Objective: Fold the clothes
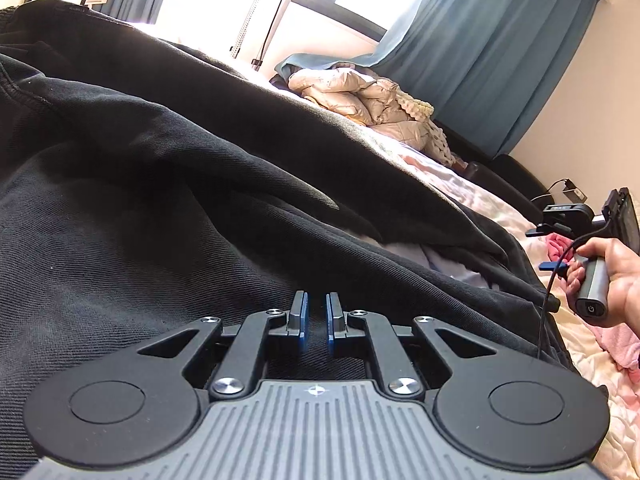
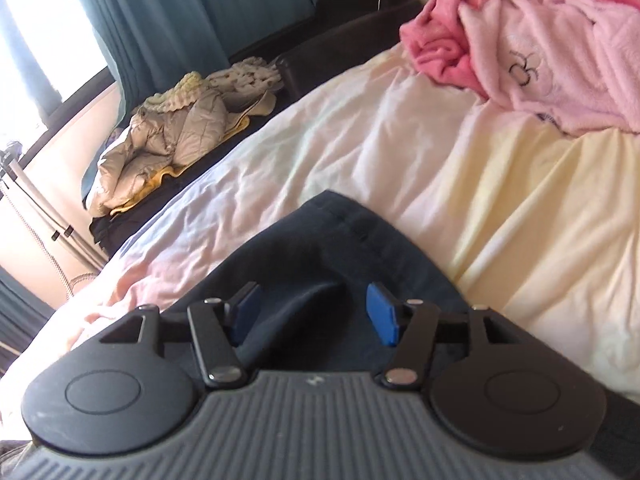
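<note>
Left gripper (image 1: 317,320) low over the black garment (image 1: 168,184), jaws nearly together with a narrow gap, nothing pinched. Right gripper (image 2: 314,314) jaws wide apart over the garment's hemmed corner (image 2: 340,216) on the bed sheet (image 2: 460,184) (pink fleece (image 2: 540,52) at 1 o'clock).

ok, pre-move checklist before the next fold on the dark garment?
1. Left claw gripping cloth: not ok, narrow gap, nothing pinched.
2. Right claw astride a fold: ok, open around a raised ridge of the dark garment.
3. Garment flat: not ok, heavily creased.
4. Bed sheet ahead bare: ok.
5. Pink robe apart from garment: ok.
6. Far garment edges: cannot tell.
</note>
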A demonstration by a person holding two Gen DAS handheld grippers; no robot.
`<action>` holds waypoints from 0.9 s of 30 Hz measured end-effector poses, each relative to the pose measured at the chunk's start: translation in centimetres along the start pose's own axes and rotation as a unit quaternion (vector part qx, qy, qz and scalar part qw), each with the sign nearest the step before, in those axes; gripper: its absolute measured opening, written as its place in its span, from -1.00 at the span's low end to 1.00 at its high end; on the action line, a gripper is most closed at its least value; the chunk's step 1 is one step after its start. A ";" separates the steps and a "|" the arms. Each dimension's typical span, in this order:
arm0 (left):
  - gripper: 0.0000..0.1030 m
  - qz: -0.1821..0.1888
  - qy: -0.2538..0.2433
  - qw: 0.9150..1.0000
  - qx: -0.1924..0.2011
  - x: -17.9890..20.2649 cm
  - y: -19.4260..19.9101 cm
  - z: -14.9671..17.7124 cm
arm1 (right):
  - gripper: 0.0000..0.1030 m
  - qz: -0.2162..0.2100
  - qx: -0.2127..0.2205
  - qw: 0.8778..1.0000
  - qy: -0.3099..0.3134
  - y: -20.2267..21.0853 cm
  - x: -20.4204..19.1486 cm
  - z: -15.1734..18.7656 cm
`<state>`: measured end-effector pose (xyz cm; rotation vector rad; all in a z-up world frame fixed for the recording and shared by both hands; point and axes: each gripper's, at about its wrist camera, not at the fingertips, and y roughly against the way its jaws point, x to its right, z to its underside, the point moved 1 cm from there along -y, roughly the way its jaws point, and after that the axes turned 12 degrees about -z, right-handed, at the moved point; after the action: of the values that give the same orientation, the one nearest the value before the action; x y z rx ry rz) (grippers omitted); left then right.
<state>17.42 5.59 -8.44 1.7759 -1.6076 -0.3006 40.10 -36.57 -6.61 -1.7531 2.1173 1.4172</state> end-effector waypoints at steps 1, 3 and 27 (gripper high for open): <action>-0.79 0.000 0.000 1.000 0.001 -0.1 0.0 0.0 | 0.17 -0.003 -0.019 1.000 -0.023 -1.2 0.0 0.4; -0.79 -0.001 0.000 1.000 0.001 -0.2 -0.1 0.0 | 0.16 0.004 -0.033 0.999 -0.041 -3.2 -0.3 1.0; -0.79 0.023 0.011 0.999 0.026 -0.7 1.2 0.0 | -0.96 -0.132 0.161 0.978 -0.001 7.8 -1.3 -0.1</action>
<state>16.33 6.31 -7.89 1.7732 -1.6521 -0.2189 34.33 -36.15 -1.16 -1.8118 1.8930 0.9500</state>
